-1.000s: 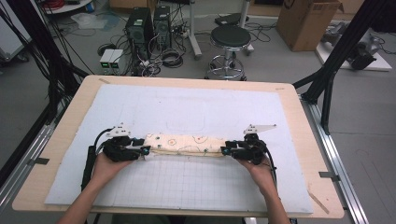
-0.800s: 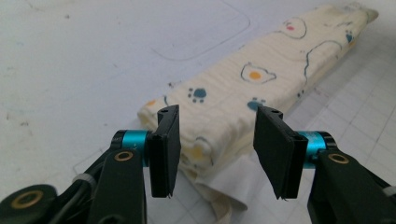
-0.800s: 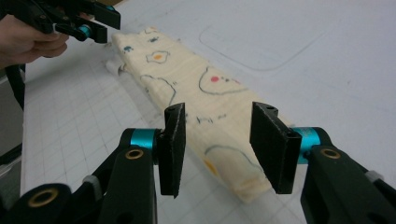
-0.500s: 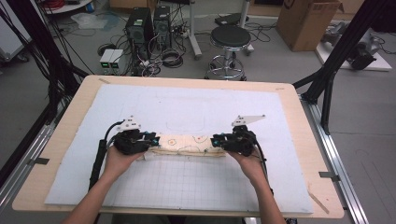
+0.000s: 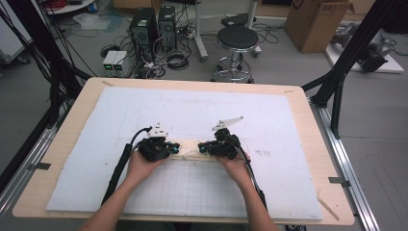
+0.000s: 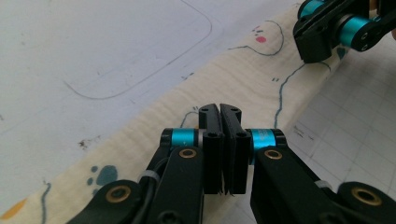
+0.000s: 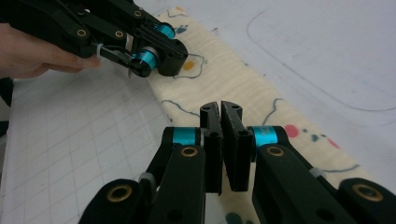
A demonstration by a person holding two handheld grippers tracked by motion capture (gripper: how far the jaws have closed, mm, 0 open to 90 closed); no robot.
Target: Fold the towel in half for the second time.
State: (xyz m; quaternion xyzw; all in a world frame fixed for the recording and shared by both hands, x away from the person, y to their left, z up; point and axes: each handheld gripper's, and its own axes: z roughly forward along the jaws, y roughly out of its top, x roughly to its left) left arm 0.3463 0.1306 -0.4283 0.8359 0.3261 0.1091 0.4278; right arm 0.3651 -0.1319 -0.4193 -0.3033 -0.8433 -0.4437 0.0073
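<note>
— High view? 
— A cream printed cloth (image 5: 190, 150), folded into a strip, lies on the table (image 5: 57, 159) between the left claw (image 5: 174, 147) and right claw (image 5: 204, 147).
— Left gripper view? 
— Left claw (image 6: 219, 111) just clenched, the cloth (image 6: 243, 79) beneath it.
— Right gripper view? 
— Right claw (image 7: 220, 108) also just clenched (whether either pinches fabric is unclear).
</note>
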